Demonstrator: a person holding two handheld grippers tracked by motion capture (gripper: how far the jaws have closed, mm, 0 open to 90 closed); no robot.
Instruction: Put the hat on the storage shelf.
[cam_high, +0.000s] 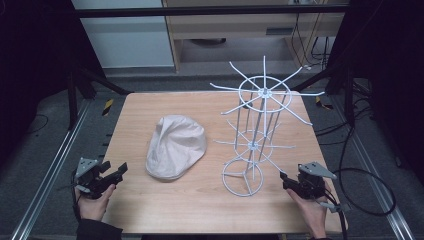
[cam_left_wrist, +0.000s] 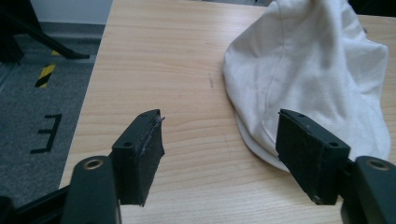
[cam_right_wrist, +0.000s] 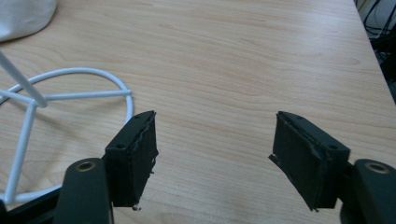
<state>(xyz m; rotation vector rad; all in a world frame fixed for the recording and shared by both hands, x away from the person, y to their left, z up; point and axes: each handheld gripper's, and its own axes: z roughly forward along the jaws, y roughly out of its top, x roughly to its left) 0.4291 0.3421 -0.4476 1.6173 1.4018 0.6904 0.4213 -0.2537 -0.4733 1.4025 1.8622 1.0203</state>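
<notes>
Where frame crops it, cap (cam_left_wrist: 308, 74) top hidden; rack (cam_right_wrist: 56, 107) base partly cut.

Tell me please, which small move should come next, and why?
Probably move the left gripper forward to the cap's near edge. Its jaws stand open and empty, with the beige cap flat on the table just ahead. The wire rack stands empty beside it, suggesting the cap goes there.
</notes>
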